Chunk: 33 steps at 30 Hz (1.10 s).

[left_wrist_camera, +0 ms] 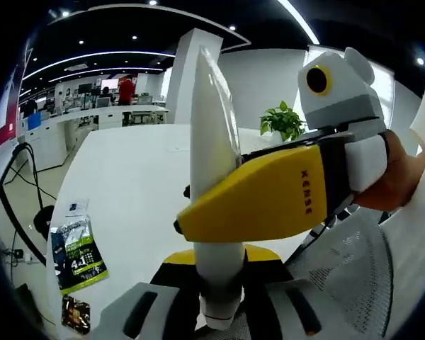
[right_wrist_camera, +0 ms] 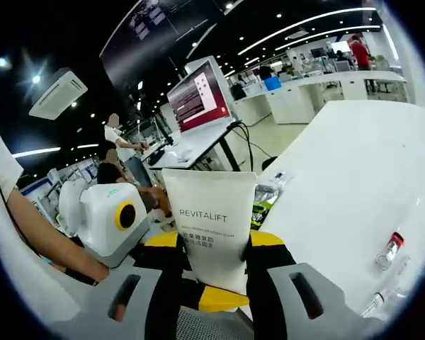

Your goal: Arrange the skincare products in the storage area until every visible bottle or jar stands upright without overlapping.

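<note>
Above the white surface [left_wrist_camera: 127,177], a white tube [left_wrist_camera: 214,191] is held up in the air by both grippers at once. In the left gripper view it stands nearly upright and is seen edge-on, its flat crimped end at the top and its cap end down between the jaws of the left gripper [left_wrist_camera: 219,297], which are closed against its lower part. The right gripper [left_wrist_camera: 269,195] comes in from the right of that view, its yellow jaw lying across the middle of the tube, with a hand [left_wrist_camera: 404,177] behind it.

In the right gripper view the same tube [right_wrist_camera: 211,227] faces the camera flat-on, printed REVITALIFT, and the jaws of the right gripper [right_wrist_camera: 212,273] are closed on it from both sides. The left gripper [right_wrist_camera: 106,216] shows at the left, held by a bare arm.

On the surface lie a green and black sachet [left_wrist_camera: 78,255] and a small dark packet [left_wrist_camera: 76,314] near the left edge. Elsewhere on it, a small vial with a red cap [right_wrist_camera: 388,251] lies on its side, well apart from the tube.
</note>
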Motion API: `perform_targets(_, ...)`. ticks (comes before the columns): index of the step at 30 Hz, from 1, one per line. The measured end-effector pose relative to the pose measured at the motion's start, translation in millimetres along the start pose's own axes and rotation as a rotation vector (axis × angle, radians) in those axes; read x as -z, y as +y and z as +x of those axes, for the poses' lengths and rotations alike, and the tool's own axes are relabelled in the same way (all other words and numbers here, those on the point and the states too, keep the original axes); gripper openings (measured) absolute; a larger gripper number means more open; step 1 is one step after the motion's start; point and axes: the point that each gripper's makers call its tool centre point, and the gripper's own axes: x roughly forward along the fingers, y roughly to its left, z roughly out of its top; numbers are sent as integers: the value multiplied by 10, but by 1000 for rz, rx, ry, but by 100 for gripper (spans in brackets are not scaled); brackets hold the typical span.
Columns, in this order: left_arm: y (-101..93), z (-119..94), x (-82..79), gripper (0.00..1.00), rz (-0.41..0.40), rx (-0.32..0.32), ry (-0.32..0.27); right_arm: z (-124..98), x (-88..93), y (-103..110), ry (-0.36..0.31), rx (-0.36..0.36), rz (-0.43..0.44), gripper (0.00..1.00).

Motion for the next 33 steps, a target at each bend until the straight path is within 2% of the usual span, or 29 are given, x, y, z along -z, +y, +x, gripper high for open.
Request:
perform_targets(5,15,-9,-75,23,56,-11,-45,-28,-60,31,-21,-10,-49,29)
perform_targets(6,35,-13,-105,23,99,-25,-63,-35,-73,40,-26,-11,-59,29)
perform_targets(12,23,-29,-154,24,169,-34,-94,-52,-127,72,-39,-19,-116,28)
perform_targets(18,30,-32,-171,24,181,-38,-102,-71,-167,78,-53,-18,-143,28)
perform_targets(21,28,-38,-200,25,217,-46,-124,-83,-198,78,-60,-15,-154,29)
perform_targets(28,24,-29,-171,24,191,-43,-108,-73,-167,91,-51,-13,-177,29)
perform_targets(33,38,-42,-228,24,212,-40,-135,-98,-224,90,-76,-3,-184,28)
